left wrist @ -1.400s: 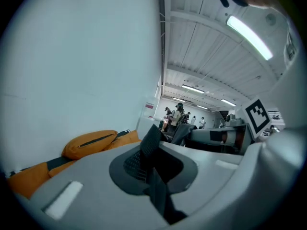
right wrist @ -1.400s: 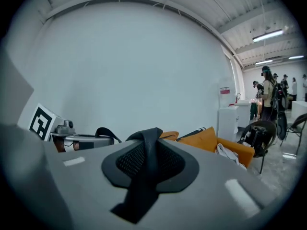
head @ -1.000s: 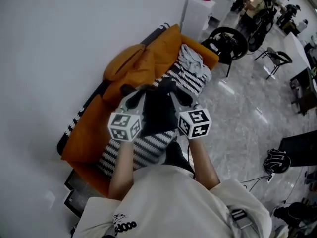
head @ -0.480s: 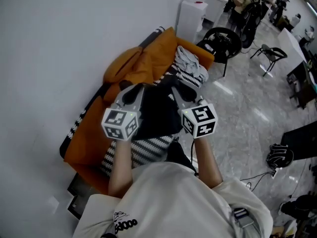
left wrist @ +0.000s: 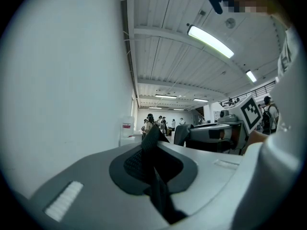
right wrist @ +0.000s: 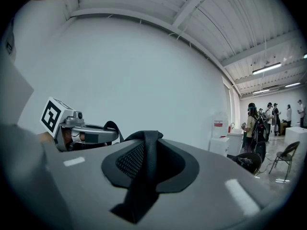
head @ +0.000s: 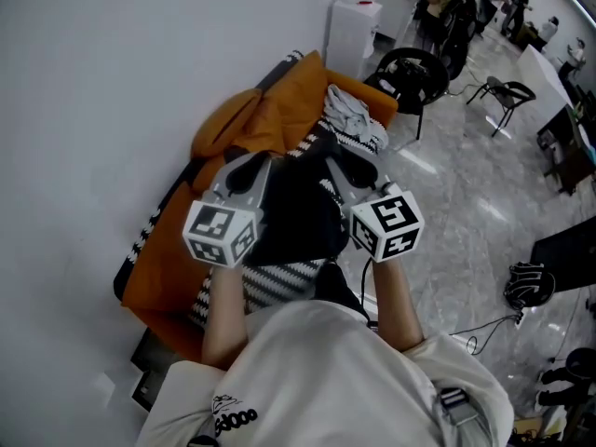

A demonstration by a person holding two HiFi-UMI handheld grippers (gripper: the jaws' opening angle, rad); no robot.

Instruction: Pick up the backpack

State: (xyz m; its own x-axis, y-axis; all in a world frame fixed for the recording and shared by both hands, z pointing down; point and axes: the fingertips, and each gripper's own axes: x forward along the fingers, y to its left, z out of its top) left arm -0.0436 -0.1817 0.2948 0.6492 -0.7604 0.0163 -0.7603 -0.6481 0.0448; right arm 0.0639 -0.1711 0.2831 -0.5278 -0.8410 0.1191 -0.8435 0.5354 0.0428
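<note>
**Backpack lift: two-strap hold**

Backpack (head: 298,217) hangs between the two hand-held grippers, apparently clear of the orange sofa (head: 270,119) beneath them. Left hand-held gripper (head: 244,170) is clamped tight on the left strap (left wrist: 151,138). Right hand-held gripper (head: 349,170) is clamped on the right strap (right wrist: 149,143). Recommendation: raise both hands evenly and level with each other, so neither strap slides through its jaws and the load does not swing.

Black backpack (head: 298,217) hanging in air by two straps (right wrist: 146,152) (black webbing, mesh padding).
</note>
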